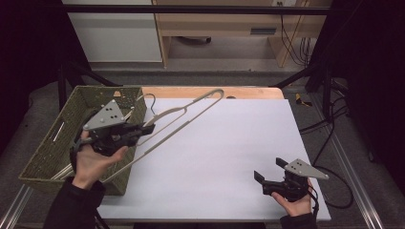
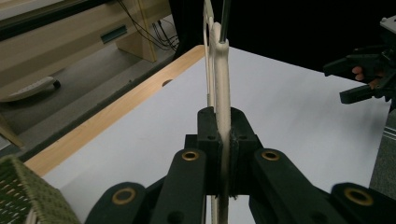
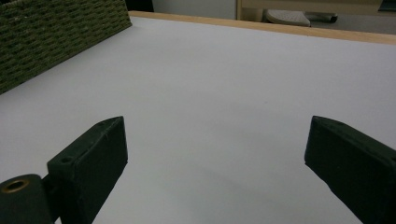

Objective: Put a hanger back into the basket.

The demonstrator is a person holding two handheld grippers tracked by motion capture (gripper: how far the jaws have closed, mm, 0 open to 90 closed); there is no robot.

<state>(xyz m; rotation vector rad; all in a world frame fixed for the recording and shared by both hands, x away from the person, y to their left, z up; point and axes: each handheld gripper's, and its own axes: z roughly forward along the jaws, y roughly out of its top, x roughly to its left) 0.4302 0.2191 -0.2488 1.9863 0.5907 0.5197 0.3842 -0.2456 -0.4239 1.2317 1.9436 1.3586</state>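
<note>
Hanger (image 1: pixel 184 117), pale and thin-barred, was clamped in the left claw (image 1: pixel 145 130) beside the woven basket (image 1: pixel 52 148); farther away, the right claw (image 1: pixel 269 173) stood apart over the smooth white tabletop (image 1: pixel 229 152).

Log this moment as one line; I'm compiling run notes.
left gripper: shut on cream plastic clothes hanger, lifted beside green woven basket | right gripper: open, nothing between jaws, over white tabletop

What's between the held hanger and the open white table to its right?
Nothing visible. The left gripper is shut on the hanger, held above the basket rim. The white table to its right lies bare up to the right gripper, which sits open near the front right corner.
</note>
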